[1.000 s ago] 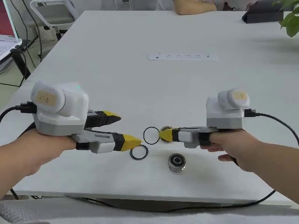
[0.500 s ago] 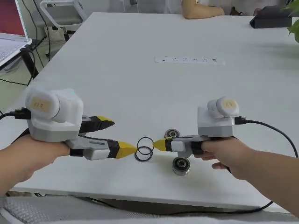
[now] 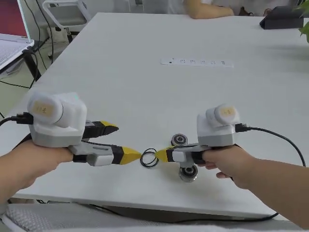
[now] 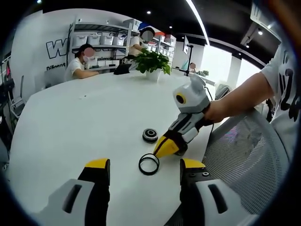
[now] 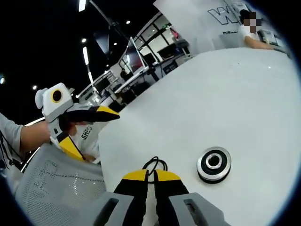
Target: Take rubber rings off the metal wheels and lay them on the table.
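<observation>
The big white table (image 3: 145, 72) has everything on it. The left gripper (image 3: 121, 142) is over the near edge. Its jaws are wide open, with nothing in them. The right gripper (image 3: 160, 155) has its jaws shut tight, pinching something black. Two metal wheels (image 3: 179, 139) sit on the table beside it, one partly under it. The black thing is a rubber ring (image 3: 149, 159), low on the table between the two grippers.

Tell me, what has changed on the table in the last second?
The right hand-held gripper, shut on a rubber ring, carried it leftward and down to the second ring on the table, uncovering the far wheel. The left hand-held gripper stayed open; the near wheel stayed put.
</observation>
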`<state>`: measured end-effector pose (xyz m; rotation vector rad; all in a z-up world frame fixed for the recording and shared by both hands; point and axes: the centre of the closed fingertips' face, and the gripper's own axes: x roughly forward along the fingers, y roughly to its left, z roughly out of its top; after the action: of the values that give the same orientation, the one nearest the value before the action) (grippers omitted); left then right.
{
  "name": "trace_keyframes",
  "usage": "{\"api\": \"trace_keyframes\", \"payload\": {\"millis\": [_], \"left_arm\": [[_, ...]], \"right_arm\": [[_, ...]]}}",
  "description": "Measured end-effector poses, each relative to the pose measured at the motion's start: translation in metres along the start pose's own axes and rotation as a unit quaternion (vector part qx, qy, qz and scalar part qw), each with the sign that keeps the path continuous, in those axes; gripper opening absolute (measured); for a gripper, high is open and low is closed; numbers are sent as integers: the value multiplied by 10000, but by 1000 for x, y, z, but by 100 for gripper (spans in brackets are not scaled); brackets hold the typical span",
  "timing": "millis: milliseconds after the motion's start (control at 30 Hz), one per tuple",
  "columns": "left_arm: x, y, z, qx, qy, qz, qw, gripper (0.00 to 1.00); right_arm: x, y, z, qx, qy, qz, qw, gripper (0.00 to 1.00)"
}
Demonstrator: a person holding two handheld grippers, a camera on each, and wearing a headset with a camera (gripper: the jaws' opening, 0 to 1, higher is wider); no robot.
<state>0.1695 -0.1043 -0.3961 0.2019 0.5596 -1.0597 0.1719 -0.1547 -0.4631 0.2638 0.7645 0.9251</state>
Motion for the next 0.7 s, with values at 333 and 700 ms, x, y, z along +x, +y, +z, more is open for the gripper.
{"api": "trace_keyframes", "payload": {"millis": [333,700], "left_arm": [[0,1,-3,-25,47,8,10000,57],[2,2,0,17,70,-7,10000,57]], "right_arm": [[-2,3,-3,-413,136,-27,9990,12],[-16,5,9,-793,-46,-35,9968,23]]}}
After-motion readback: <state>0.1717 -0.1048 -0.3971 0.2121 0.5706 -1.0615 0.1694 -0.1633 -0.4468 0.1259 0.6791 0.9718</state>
